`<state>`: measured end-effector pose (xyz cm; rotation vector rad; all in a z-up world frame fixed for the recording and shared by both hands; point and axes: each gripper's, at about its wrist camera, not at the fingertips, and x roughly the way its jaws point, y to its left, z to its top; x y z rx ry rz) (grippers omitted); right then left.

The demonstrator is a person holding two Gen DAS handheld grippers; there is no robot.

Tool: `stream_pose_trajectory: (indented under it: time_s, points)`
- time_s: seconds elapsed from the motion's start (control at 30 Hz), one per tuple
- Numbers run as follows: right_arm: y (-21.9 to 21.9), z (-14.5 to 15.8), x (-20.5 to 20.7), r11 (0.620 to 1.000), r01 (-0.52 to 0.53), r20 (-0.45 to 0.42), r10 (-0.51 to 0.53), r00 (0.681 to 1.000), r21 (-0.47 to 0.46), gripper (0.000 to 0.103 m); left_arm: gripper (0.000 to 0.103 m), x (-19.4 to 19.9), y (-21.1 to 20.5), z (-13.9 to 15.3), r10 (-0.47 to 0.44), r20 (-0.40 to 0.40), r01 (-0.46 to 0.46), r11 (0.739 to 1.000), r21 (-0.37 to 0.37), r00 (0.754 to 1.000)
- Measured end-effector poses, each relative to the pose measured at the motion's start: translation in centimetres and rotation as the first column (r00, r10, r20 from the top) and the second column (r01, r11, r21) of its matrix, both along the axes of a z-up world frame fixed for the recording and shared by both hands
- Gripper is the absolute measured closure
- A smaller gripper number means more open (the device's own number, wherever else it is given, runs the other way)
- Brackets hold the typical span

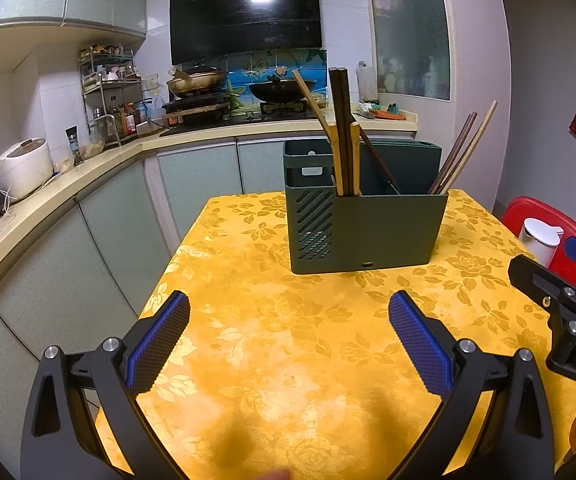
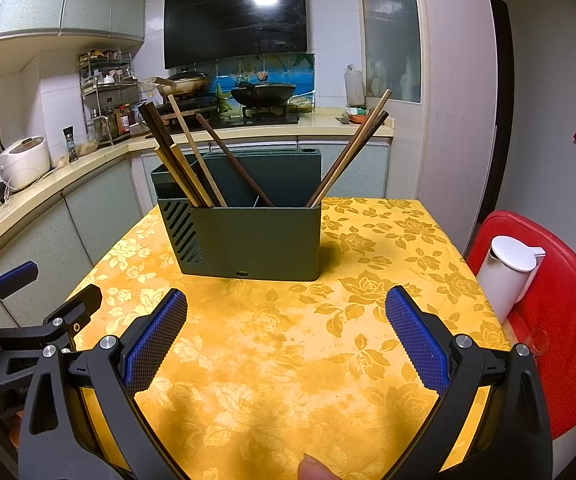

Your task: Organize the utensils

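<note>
A dark green utensil holder (image 1: 368, 228) stands on the yellow floral tablecloth (image 1: 288, 360); it also shows in the right wrist view (image 2: 248, 236). Several chopsticks lean in its left compartment (image 1: 342, 132) (image 2: 184, 152) and a few in its right end (image 1: 464, 148) (image 2: 352, 148). My left gripper (image 1: 290, 320) is open and empty, held above the cloth in front of the holder. My right gripper (image 2: 286, 320) is open and empty, beside the left one. Each gripper shows at the edge of the other's view (image 1: 560, 292) (image 2: 28, 312).
A red stool (image 2: 560, 312) with a white kettle (image 2: 508, 276) stands right of the table. A kitchen counter (image 1: 68, 184) with a rice cooker (image 1: 22, 168), spice rack and woks on the stove (image 1: 248, 92) runs along the left and back.
</note>
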<state>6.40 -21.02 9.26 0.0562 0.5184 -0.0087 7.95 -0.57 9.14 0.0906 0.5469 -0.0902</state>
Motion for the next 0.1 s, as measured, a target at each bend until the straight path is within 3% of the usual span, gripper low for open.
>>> stream_pose_trajectory:
  time_s: [0.1]
  points:
    - [0.01, -0.12, -0.12, 1.000, -0.001, -0.007, 0.001, 1.000, 0.000, 0.006, 0.007, 0.16, 0.01, -0.07, -0.004, -0.007, 0.004, 1.000, -0.007, 1.000]
